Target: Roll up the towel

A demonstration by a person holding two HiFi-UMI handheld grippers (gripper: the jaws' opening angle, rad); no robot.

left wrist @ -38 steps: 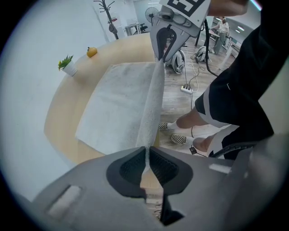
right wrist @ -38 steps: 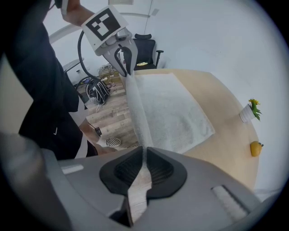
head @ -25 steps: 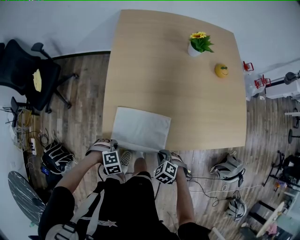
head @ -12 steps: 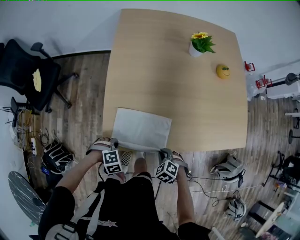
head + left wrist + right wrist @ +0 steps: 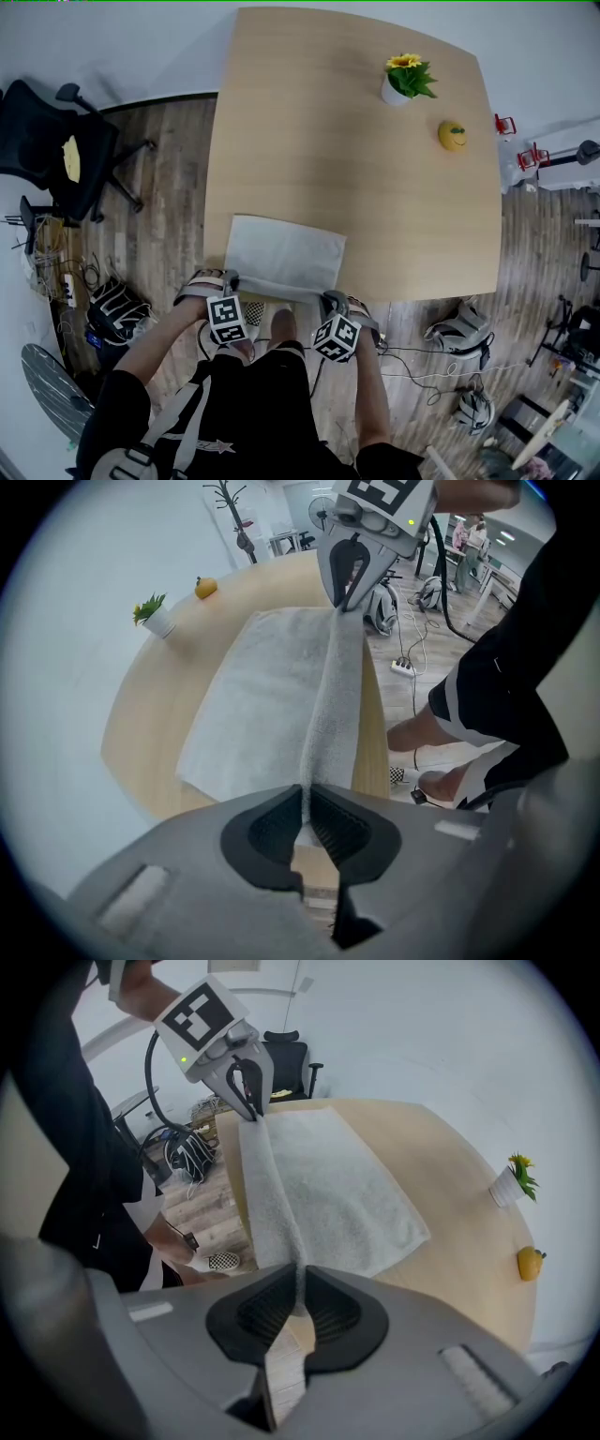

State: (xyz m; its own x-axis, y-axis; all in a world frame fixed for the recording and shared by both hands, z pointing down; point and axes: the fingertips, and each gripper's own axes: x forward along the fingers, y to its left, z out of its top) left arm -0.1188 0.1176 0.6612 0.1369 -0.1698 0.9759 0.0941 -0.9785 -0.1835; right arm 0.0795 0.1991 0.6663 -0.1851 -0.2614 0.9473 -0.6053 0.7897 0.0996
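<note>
A pale grey towel (image 5: 284, 256) lies flat at the near edge of the wooden table (image 5: 347, 141). Its near hem is lifted into a raised ridge (image 5: 330, 696) stretched between my two grippers. My left gripper (image 5: 231, 282) is shut on the hem's left corner (image 5: 305, 794). My right gripper (image 5: 330, 301) is shut on the hem's right corner (image 5: 298, 1279). In the left gripper view the right gripper (image 5: 348, 591) shows at the far end of the ridge. The right gripper view shows the left gripper (image 5: 248, 1101) the same way.
A potted yellow flower (image 5: 405, 79) and a yellow fruit-shaped thing (image 5: 453, 135) stand at the table's far right. A black office chair (image 5: 61, 155) is left of the table. Bags and cables (image 5: 112, 309) lie on the wood floor, and the person's feet (image 5: 267, 323) are beneath the table edge.
Both grippers have shifted slightly toward the table with the hem, which now stands as a ridge over the table edge. The head view has drifted a little.
</note>
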